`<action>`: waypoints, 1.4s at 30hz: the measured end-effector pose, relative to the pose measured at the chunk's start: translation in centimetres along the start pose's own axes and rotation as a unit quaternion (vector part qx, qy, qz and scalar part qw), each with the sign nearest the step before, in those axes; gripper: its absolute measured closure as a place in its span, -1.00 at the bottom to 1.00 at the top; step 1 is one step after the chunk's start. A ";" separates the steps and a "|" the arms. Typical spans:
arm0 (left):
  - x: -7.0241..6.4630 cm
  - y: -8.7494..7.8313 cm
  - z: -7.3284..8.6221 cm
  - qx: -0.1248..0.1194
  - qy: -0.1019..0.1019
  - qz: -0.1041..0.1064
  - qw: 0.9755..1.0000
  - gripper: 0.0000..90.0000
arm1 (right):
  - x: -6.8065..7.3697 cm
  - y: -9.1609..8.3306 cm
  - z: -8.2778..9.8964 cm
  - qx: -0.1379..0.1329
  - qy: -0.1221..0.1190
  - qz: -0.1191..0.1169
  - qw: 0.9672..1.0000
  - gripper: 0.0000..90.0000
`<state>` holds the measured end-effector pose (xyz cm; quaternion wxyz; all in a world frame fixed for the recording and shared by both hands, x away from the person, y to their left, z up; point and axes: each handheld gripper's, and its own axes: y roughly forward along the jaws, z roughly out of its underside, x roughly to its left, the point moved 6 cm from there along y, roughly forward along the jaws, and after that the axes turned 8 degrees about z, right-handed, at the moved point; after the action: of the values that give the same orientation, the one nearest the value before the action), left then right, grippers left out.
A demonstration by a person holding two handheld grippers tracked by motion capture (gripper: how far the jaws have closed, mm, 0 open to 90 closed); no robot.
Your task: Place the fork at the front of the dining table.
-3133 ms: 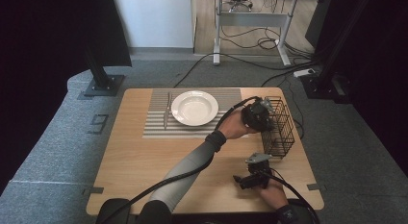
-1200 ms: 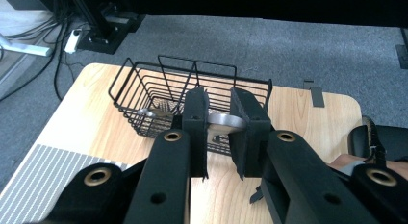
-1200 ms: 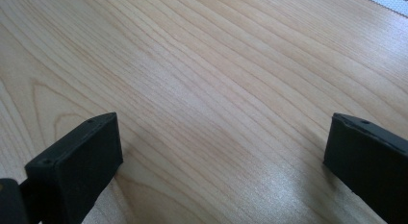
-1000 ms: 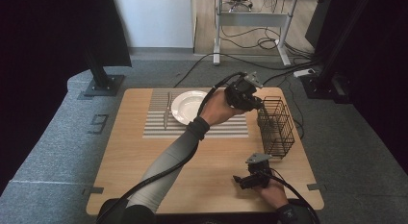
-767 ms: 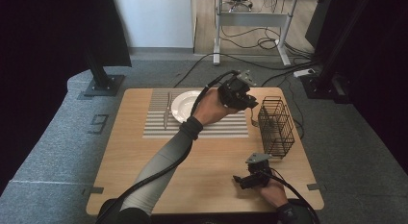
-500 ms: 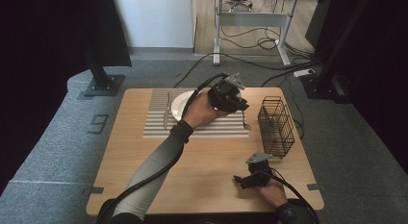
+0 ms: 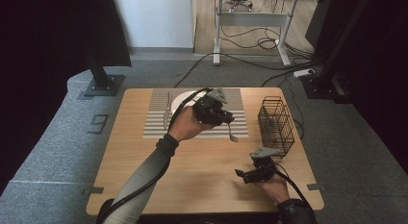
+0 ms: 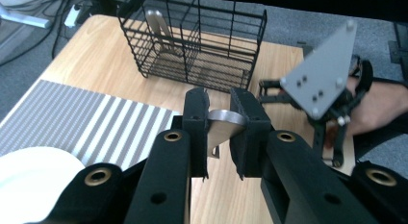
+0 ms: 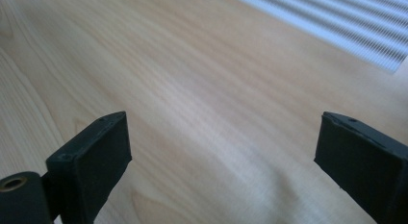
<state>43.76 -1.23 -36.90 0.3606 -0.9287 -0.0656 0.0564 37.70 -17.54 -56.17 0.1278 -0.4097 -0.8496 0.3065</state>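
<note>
A wire basket (image 7: 276, 120) stands at the table's (image 7: 202, 185) right side, one utensil (image 8: 159, 27) upright inside it; a white plate (image 7: 182, 100) and a fork (image 7: 168, 107) lie on the striped mat (image 7: 159, 120). The left gripper (image 8: 219, 123), jaws clamped on a metal utensil handle (image 8: 222, 125), hangs over the mat's right end, having carried it there from the basket. The right gripper (image 7: 243, 175) rests near the table's front edge, jaws wide apart though just now narrowing slightly, nothing between them.
</note>
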 end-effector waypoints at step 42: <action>-1.9 1.6 3.4 0.023 0.019 0.053 0.998 0.72 | 2.5 -0.1 -8.7 -0.064 -0.124 -0.127 0.982 0.87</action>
<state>41.47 -0.52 -40.37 0.3791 -0.9234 -0.0081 0.0588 40.14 -12.08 -49.38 0.0324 -0.2647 -0.9217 0.2816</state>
